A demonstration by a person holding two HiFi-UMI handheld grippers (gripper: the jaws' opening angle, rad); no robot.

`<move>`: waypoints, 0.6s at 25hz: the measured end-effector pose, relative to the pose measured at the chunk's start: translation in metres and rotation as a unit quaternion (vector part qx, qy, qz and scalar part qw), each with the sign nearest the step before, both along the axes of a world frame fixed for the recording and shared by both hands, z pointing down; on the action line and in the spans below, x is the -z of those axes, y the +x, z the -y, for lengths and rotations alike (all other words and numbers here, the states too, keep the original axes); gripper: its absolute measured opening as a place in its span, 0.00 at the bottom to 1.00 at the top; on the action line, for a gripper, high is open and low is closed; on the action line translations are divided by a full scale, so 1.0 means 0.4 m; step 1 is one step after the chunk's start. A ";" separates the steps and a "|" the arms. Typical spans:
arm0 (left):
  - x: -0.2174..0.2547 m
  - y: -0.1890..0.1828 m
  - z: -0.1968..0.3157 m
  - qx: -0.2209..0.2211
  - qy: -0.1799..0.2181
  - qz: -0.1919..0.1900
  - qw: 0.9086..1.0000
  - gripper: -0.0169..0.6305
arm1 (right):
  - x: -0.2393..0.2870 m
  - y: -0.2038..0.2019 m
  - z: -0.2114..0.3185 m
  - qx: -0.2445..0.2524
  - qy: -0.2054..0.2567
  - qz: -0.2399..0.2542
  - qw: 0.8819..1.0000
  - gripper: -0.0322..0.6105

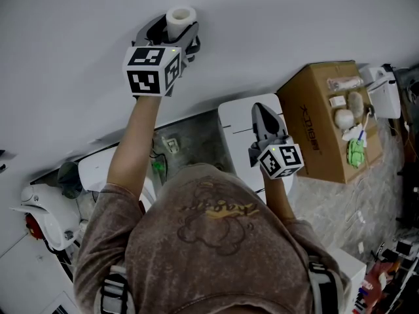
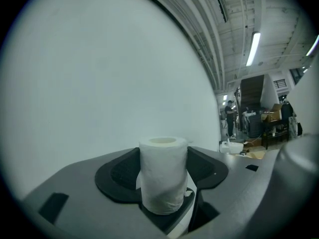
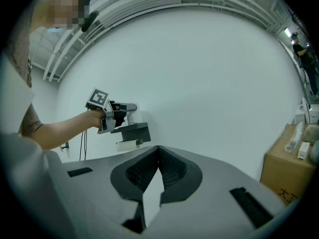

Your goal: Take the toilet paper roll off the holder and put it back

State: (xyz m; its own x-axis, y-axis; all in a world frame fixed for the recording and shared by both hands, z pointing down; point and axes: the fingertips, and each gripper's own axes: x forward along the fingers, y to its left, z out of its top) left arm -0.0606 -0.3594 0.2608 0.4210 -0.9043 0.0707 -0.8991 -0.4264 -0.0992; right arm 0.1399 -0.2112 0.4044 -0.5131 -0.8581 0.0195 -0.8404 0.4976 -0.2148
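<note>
A white toilet paper roll [image 1: 181, 13] stands upright between the jaws of my left gripper [image 1: 175, 30], close to the white wall. In the left gripper view the roll [image 2: 162, 168] fills the gap and both dark pads lie against its sides. The right gripper view shows the left gripper [image 3: 113, 114] over a dark shelf-like holder [image 3: 133, 132] on the wall, with a white cylinder [image 3: 127, 144] under the shelf. My right gripper [image 1: 262, 110] hangs lower and to the right, away from the holder, its jaws [image 3: 158, 151] shut with nothing between them.
A cardboard box [image 1: 321, 120] with small items on top stands at the right by the wall. A white cabinet top [image 1: 237, 120] lies under the right gripper. Cables and a white fixture [image 1: 46, 214] sit lower left. People stand far off in the hall.
</note>
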 end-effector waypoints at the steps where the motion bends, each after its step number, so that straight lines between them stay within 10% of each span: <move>1: 0.002 0.000 0.000 -0.003 0.002 0.000 1.000 0.49 | -0.003 -0.001 0.000 -0.001 0.000 -0.001 1.000 0.05; 15: 0.056 0.133 -0.081 -0.109 0.023 -0.049 0.993 0.48 | -0.001 0.053 0.004 -0.030 0.000 -0.001 1.000 0.05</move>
